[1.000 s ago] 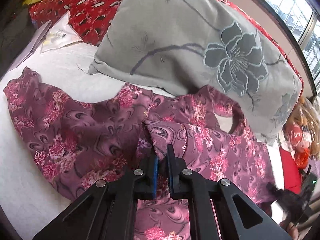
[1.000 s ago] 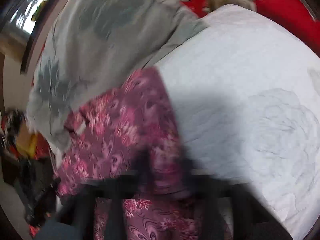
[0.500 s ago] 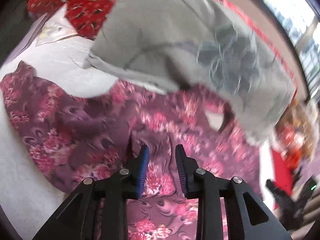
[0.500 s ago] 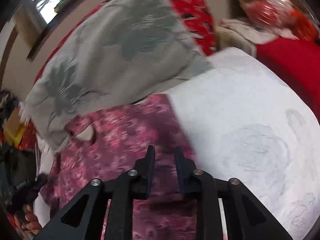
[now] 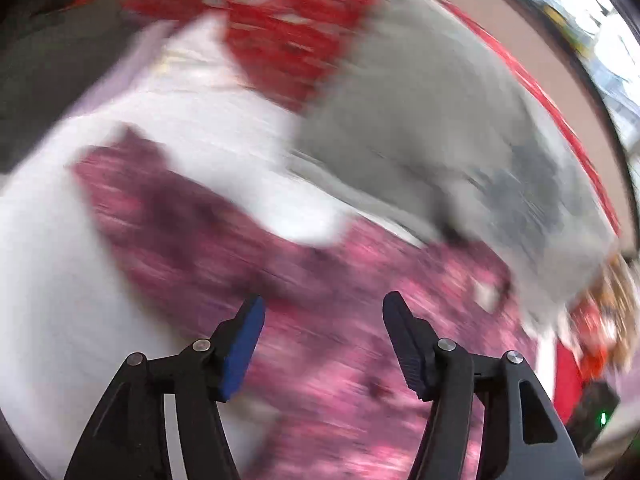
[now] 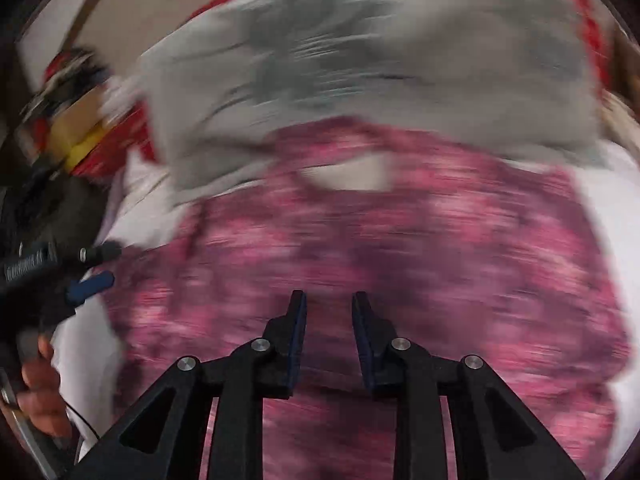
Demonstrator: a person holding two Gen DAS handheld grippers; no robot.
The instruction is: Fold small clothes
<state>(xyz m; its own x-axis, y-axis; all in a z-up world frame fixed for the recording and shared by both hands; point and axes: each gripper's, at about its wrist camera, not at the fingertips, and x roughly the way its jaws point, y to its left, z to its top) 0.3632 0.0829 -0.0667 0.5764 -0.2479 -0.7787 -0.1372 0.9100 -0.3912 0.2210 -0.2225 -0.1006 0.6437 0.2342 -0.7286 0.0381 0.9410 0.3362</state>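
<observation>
A maroon top with pink flowers lies spread on a white bedsheet; both views are motion-blurred. My left gripper is wide open and empty above the garment. In the right wrist view the same top fills the middle, its neck opening toward the far side. My right gripper is open with a narrower gap and holds nothing. The left gripper and the hand holding it show at the left edge of that view.
A grey cushion with a dark flower print lies against the garment's far edge, also in the right wrist view. Red patterned fabric lies behind it. Clutter sits at the bed's side.
My left gripper let go of the folded sleeve and opened wide. My right gripper released the fabric, opened, and swung to face the garment's middle. Both cameras are moving fast.
</observation>
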